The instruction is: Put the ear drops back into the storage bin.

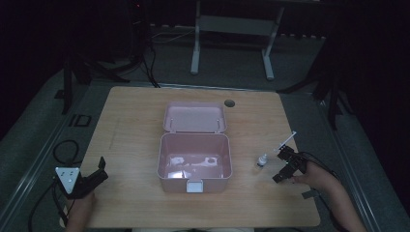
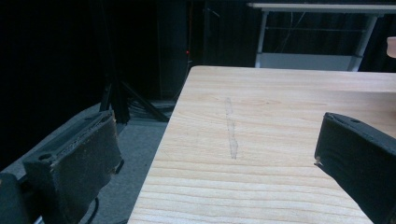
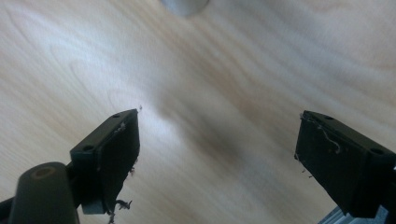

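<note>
At the lower left of the high view the left gripper [image 1: 89, 181] sat by the table's [image 1: 130, 140] near left corner, a hand [image 1: 81, 212] behind it and its cable looping off the edge; in the left gripper view [image 2: 219, 161] its two black jaws stood wide apart with nothing between them, bare wood and a faint grey streak ahead. In the middle of the frame lay a pink box [image 1: 164, 159], its lid [image 1: 195, 117] thrown back flat toward the far edge and a white latch on the near wall; pale shapes glinted inside, too dim to make out. To the right of the box, apart from it, a small white bottle [image 1: 262, 160] stood upright, and a thin white stick [image 1: 286, 141] lay slanting just beyond it. At the lower right the right gripper [image 1: 285, 166] hovered close beside the bottle, held by the right hand [image 1: 314, 176]. In the right gripper view [image 3: 217, 144] its jaws gaped wide over blurred wood, holding nothing, with a grey rounded shape at the top edge.
</note>
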Motion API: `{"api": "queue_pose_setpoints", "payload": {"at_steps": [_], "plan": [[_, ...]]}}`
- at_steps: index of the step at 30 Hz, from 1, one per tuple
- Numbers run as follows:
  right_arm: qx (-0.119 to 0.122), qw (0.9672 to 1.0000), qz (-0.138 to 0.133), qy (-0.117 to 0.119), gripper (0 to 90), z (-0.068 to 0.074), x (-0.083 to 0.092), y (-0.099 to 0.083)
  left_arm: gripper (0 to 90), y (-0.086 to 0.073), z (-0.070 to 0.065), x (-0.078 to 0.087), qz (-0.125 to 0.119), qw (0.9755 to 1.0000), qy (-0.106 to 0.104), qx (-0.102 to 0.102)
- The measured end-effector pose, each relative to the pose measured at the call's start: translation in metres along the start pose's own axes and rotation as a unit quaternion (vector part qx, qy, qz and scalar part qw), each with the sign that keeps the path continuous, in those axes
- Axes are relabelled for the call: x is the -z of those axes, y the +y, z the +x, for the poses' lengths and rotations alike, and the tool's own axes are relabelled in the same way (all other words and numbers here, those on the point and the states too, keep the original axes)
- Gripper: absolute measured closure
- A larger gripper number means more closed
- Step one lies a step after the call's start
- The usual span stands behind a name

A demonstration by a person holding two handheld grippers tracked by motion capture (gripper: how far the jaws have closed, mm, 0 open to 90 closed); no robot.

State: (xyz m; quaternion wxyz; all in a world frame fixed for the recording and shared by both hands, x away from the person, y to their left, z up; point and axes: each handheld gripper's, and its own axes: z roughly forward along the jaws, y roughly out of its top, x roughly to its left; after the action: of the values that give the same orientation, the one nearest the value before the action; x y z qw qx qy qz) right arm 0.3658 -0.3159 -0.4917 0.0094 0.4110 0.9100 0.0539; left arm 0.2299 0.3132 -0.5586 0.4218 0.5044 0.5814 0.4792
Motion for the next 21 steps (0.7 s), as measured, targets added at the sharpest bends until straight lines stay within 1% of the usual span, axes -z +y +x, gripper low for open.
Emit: {"api": "queue_pose_setpoints", "payload": {"at_steps": [9,12,18,19,21], "plan": [[-0.005,1.0,-0.008,-0.001,14.7,-0.005,0.004,0.024,0.3,0.0,0.0,-0.001,0.001,1.0,-0.004,0.0],[0.0,1.0,-0.003,-0.007,15.0,-0.005,0.003,0.032,0.3,0.0,0.0,-0.001,0.001,1.0,-0.005,0.0],[0.007,1.0,-0.002,-0.002,15.0,-0.005,0.001,0.046,0.3,0.0,0.0,-0.001,0.001,1.0,-0.006,0.0],[0.006,1.0,-0.003,-0.005,15.9,-0.004,0.0,0.049,0.3,0.0,0.0,-0.001,0.001,1.0,-0.007,0.0],[0.012,0.9999,0.001,0.002,17.9,-0.004,-0.002,0.053,0.3,0.0,0.0,-0.001,0.002,1.0,-0.008,0.0]]}}
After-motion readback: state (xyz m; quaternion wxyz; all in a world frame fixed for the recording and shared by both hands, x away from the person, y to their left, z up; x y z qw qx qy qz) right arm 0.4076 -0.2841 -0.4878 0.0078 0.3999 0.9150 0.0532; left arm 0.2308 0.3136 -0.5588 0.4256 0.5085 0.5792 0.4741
